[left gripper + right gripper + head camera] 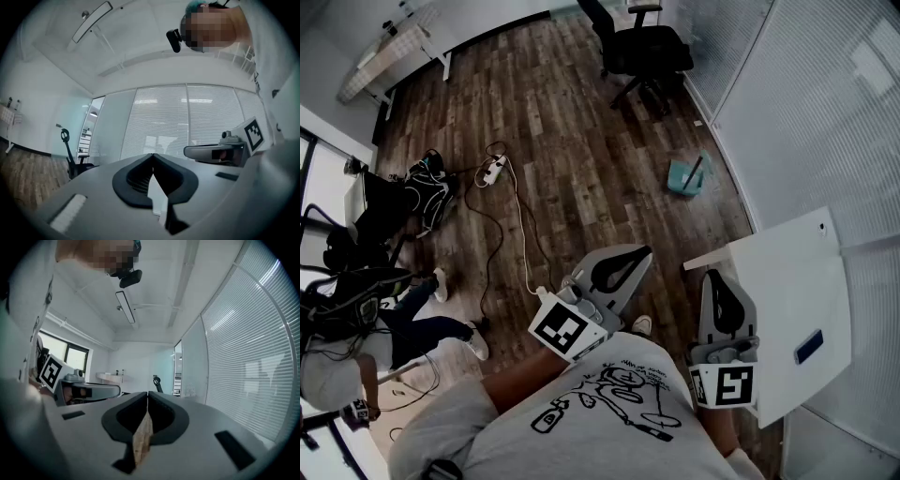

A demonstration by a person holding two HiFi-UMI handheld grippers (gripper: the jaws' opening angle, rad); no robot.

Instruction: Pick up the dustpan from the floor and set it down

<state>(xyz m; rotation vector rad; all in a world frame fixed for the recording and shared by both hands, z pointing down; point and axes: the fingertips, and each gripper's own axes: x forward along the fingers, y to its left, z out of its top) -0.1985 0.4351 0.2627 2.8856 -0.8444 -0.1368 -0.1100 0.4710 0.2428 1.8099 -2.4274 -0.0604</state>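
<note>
Far ahead of the left gripper (645, 251), a black office chair (642, 47) stands on the wooden floor (572, 122). Ahead and to that gripper's left a white power strip (494, 169) lies on the boards, and its white cable (525, 244) runs back toward the gripper. Further left sits a black backpack (427, 192), and nearer on that side are a person's legs (422, 323) in dark trousers and white shoes. Just right of the right gripper (711, 275) is a white table (787, 272) bearing a small dark flat object (809, 345). White blinds (806, 103) fill the wall ahead and to its right.
</note>
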